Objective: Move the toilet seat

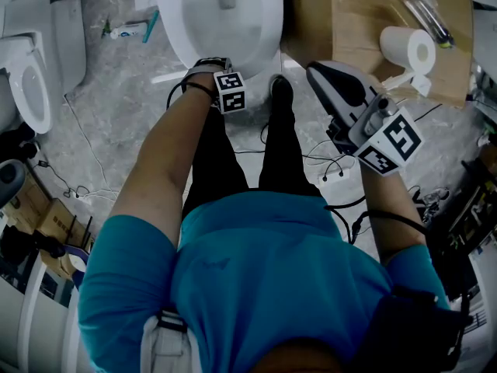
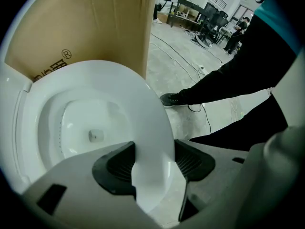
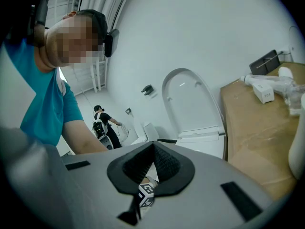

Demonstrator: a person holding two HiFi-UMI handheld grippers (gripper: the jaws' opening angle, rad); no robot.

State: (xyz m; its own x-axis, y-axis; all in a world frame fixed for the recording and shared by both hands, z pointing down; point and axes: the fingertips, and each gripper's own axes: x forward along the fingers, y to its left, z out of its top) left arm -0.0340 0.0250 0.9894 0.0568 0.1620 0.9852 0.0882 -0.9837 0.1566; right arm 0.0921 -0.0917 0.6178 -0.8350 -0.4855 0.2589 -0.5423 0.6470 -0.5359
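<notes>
Toilet seat (image 1: 169, 22) lies flat on the bowl at the top of my head view, right in front of the person's feet. As far as I can judge, it hasn't been shifted yet.

Far left, a second toilet (image 1: 27, 84) stands well apart and isn't in play.

Now the left gripper (image 2: 153, 162). It points straight down over the near edge of the seat with its jaws spread wide, and the white rim runs up between the two black pads. The rim fills most of that gap, but I don't read a squeeze on it, so I'm calling that straddling, not holding.

Moving right, the right gripper (image 3: 150, 168) is held out level, to the right of the person's legs, with its jaws drawn together on nothing. Through the slit under its pads I only catch the left gripper's marker cube (image 3: 145, 194). Past it the lid (image 3: 190, 104) stands upright behind the bowl. Then comes the cardboard box (image 1: 349, 14) with a paper roll (image 1: 409, 49) on top.

My tally: the approach is done and the seat is lined up between the left jaws. What's left, by my reckoning, is everything that counts — close on the rim, then swing the seat.
</notes>
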